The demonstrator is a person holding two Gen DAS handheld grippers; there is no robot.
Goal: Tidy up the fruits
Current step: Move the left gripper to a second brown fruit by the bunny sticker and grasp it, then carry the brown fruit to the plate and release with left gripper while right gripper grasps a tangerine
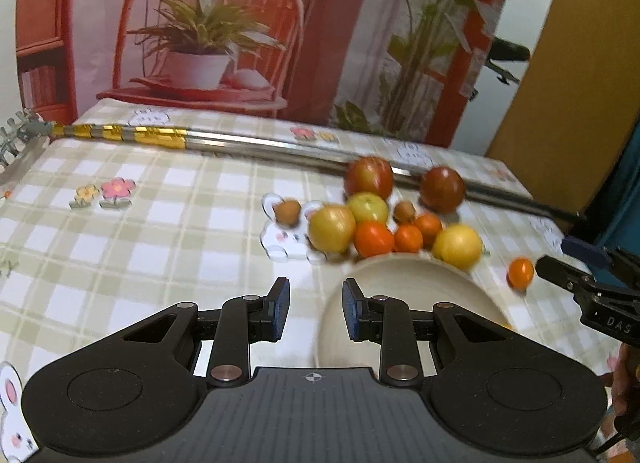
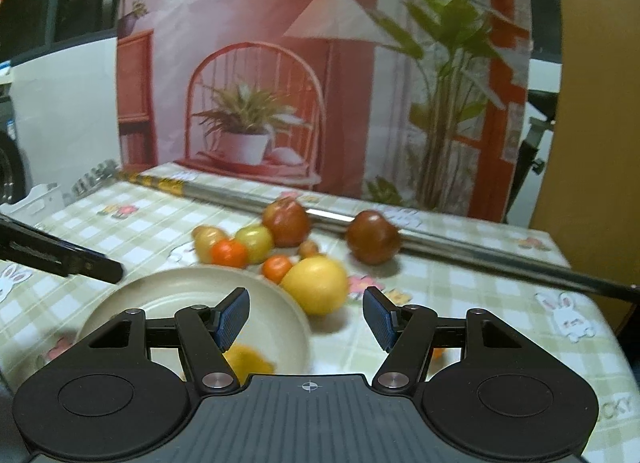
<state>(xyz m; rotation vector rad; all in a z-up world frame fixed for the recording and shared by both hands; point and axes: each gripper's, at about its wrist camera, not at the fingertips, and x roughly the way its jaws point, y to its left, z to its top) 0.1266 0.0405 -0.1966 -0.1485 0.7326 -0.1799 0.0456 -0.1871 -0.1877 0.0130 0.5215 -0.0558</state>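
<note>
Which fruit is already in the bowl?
Only the yellow fruit lying in the cream bowl; the other fruits sit on the tablecloth.

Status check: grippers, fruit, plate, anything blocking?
Left gripper shut, empty; right gripper open, empty. Plate holds one yellow fruit; fruit pile behind it. Nothing blocking.

Fruit cluster crowding plate rim

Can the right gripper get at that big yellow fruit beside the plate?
Probably yes. The right gripper is open and holds nothing, and the big yellow fruit lies just ahead of its fingers on the tablecloth, touching the plate rim, with nothing in between.
</note>
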